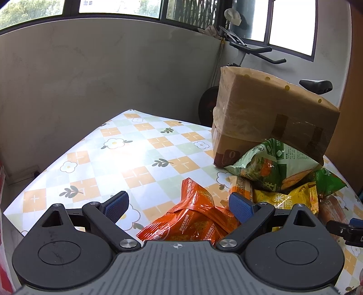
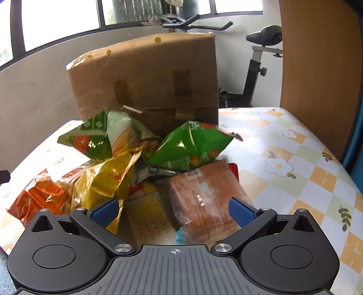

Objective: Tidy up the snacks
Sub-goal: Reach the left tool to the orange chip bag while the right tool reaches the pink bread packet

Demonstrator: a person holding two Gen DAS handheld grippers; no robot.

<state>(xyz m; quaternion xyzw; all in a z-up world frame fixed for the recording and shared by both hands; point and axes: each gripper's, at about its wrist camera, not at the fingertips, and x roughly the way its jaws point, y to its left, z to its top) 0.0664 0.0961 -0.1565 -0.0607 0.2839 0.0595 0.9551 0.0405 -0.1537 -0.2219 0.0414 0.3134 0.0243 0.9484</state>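
My left claw (image 1: 179,205) was wide open and held nothing. An orange snack bag (image 1: 192,217) lay on the table right under it, between my two blue pads (image 1: 118,205), but the pads did not touch it. My right claw (image 2: 173,211) was wide open too, and it held nothing. A brownish pack of crackers (image 2: 202,199) sat between its pads, with a pale cracker pack (image 2: 147,213) just beside it. The snacks were all in one messy pile on the flowery tablecloth (image 1: 127,158). A yellow bag (image 2: 106,179) lay on the left part of the pile, next to the orange one. Two green bags (image 2: 190,147) sat at the back of the pile, and they leaned on a big brown cardboard box (image 2: 145,77). The box had tape on its side. It stood on the table behind the snacks. Behind the table I saw an exercise bike (image 2: 261,61) and windows (image 1: 113,6).
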